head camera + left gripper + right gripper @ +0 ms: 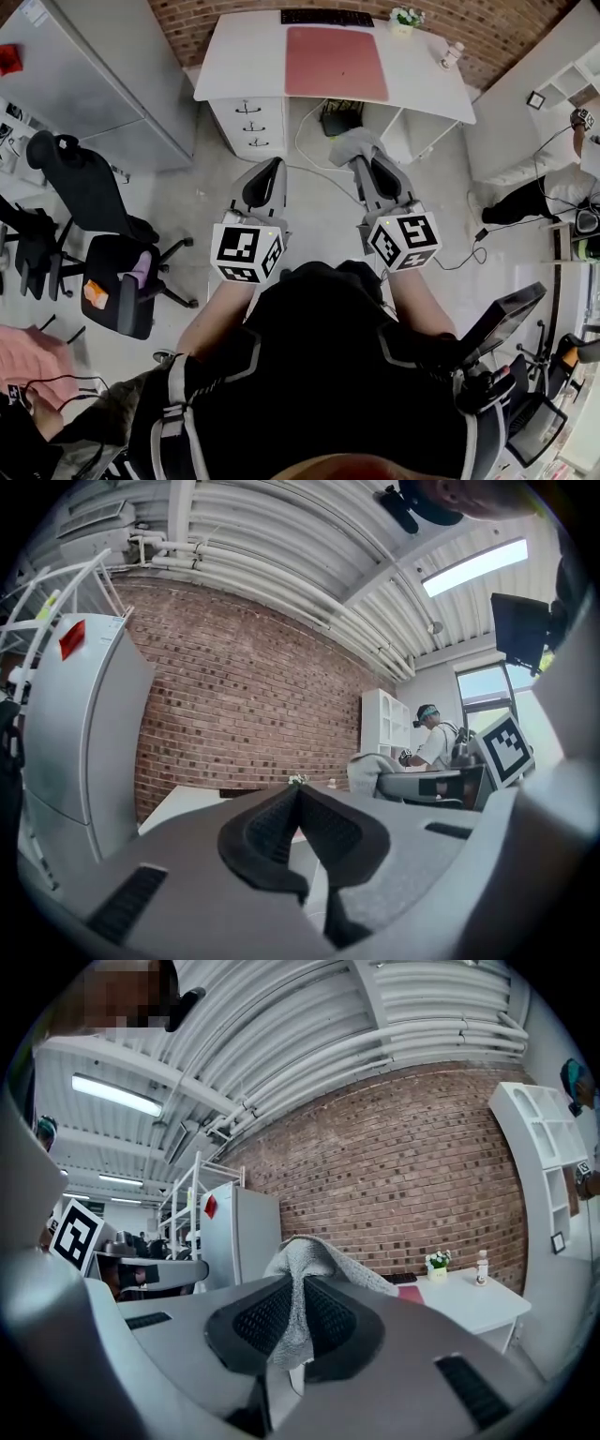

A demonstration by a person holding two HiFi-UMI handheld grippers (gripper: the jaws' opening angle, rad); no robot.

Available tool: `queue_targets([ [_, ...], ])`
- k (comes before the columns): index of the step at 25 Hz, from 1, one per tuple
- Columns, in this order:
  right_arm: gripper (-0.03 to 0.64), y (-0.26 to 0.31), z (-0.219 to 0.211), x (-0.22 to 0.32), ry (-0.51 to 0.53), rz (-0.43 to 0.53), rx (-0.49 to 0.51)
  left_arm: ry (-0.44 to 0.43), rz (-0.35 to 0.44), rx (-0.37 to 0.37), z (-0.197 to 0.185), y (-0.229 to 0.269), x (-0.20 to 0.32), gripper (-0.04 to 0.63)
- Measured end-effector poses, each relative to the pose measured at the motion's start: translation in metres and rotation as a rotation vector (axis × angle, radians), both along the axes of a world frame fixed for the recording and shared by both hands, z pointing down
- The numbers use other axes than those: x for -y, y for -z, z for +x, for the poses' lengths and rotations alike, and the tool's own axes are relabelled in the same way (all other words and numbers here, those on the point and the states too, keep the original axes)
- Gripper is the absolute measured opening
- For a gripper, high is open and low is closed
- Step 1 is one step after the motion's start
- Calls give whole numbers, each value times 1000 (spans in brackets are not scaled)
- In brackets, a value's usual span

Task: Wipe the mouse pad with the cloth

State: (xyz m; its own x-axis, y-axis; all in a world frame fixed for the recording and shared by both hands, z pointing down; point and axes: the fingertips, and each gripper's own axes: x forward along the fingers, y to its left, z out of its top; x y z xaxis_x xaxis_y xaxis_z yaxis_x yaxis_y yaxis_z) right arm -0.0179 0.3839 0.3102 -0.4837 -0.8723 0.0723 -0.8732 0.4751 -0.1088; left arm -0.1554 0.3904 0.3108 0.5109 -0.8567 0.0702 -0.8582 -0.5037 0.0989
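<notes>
Pinching the cloth (314,1258) between right gripper (298,1286) fingers (258,1321)

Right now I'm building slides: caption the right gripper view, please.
Right gripper shut on grey cloth, white desk and brick wall ahead.

I read this as an office workroom: at twelve o'clock a white desk (427,84) with keyboard (326,17), mouse pad (336,62) and drawer unit (249,127) against a brick wall (244,714); black swivel chairs (89,187) at nine; white shelving (544,1157) at two.
</notes>
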Motion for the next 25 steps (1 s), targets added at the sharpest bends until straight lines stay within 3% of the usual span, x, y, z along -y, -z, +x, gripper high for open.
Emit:
queue_targets([
  [9, 40, -4, -6, 18, -7, -5, -7, -31, -10, -9, -3, -8, 18, -1],
  [18, 40, -1, 6, 80, 70, -12, 58, 6, -29, 5, 13, -9, 68, 0],
  [25, 40, -3, 28, 139, 100, -15, 46, 33, -52, 24, 36, -10, 120, 0],
])
